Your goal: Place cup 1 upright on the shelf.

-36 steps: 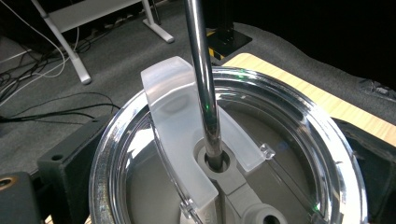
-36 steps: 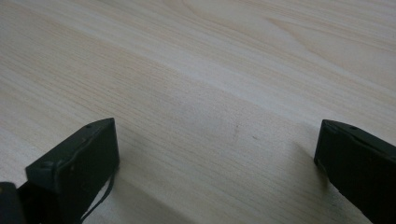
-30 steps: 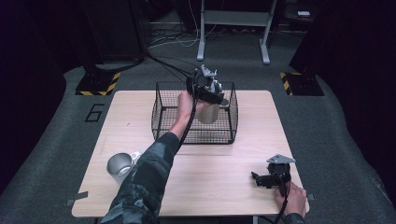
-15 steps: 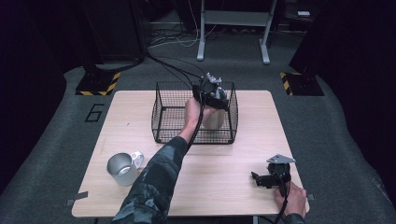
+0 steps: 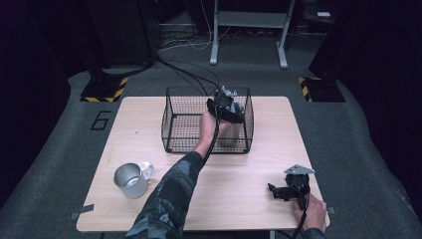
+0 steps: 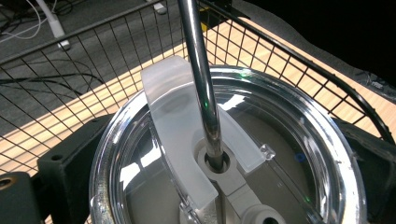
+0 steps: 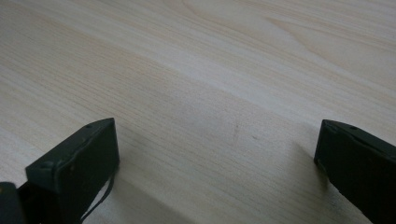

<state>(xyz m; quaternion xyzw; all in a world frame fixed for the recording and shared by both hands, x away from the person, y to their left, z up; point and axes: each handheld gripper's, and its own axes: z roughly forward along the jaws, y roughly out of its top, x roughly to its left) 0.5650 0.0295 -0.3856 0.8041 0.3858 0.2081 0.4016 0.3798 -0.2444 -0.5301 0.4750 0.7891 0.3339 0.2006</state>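
Black wire basket [image 5: 174, 124] holds a clear-lidded steel tumbler [image 5: 230, 133] with a metal straw [image 6: 201, 79], clamped by the left gripper [image 5: 226, 107]. Right gripper [image 5: 288, 191] rests on the pale wooden table [image 5: 239, 174], jaws spread wide.

A light wooden table [image 5: 259, 164] carries a black wire basket [image 5: 184, 124] near its far edge, a metal mug [image 5: 129, 180] toward the near left corner, and the right gripper [image 5: 278, 191] resting by the near right corner.

Count: one wire basket [image 5: 179, 124], one lidded tumbler [image 6: 224, 154] with one metal straw [image 6: 201, 79]. One steel mug [image 5: 130, 180]. Two grippers.
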